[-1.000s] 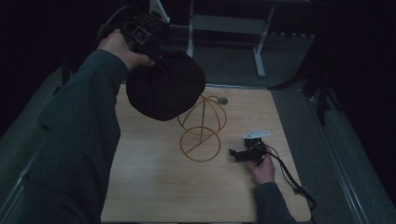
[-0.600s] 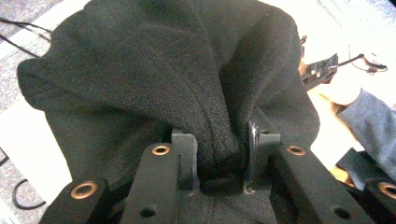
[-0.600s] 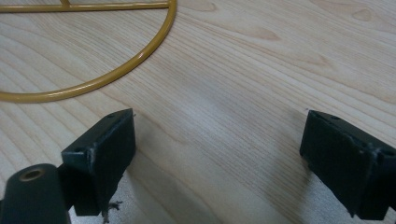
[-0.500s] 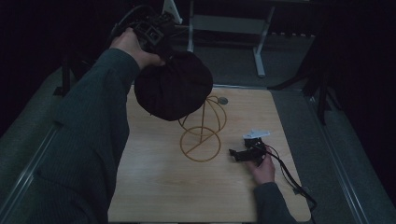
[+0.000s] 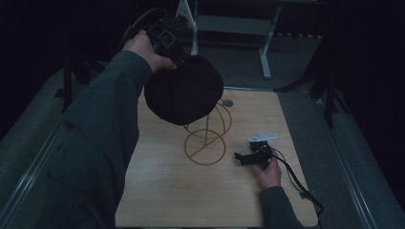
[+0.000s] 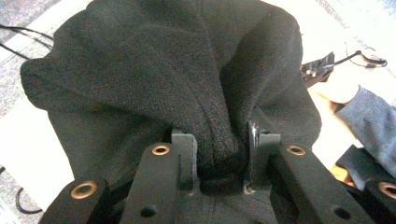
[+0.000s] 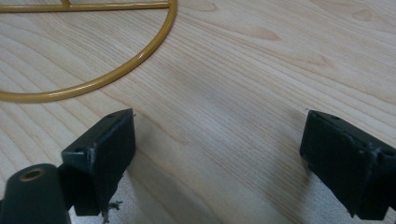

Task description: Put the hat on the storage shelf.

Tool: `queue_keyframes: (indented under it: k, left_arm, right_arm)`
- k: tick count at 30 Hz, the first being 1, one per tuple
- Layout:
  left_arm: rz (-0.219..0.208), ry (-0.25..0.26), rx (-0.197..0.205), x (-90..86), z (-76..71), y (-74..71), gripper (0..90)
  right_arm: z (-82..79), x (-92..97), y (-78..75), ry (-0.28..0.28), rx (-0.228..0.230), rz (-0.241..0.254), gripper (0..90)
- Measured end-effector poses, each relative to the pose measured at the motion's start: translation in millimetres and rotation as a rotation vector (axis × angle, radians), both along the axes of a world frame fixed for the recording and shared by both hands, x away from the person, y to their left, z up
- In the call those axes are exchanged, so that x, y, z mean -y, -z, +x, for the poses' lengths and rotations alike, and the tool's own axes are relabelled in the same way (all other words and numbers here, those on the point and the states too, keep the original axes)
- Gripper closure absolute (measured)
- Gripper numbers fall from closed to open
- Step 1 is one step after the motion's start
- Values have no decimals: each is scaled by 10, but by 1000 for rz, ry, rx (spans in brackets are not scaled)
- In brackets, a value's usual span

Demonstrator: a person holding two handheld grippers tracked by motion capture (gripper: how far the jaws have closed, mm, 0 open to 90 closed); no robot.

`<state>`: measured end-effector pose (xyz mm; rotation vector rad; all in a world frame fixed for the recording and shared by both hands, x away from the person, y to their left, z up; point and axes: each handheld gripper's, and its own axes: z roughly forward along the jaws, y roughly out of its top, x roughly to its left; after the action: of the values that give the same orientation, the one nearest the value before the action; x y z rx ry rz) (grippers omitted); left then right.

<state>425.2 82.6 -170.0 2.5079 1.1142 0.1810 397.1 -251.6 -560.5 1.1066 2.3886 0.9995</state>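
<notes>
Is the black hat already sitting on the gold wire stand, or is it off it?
Off it. The black hat hangs bunched from the left gripper, raised over the gold wire stand, whose upper loop still shows beside it.

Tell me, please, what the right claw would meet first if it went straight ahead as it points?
Probably the gold wire stand's base ring; bare wooden table lies before the open right claw.

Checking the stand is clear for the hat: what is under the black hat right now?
Under the black hat stands the gold wire stand; its ring base and lower loops show, its top is covered.
</notes>
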Motion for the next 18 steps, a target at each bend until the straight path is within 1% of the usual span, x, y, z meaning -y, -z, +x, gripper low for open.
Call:
queue_keyframes:
  k: [15,18]
  left_arm:
    - [6,23,-10,161,43,61,703]
    - [9,34,-9,196,45,70,703]
  right_arm:
    - [3,0,0,-3,0,0,102]
    - [2,-1,0,-2,0,1,102]
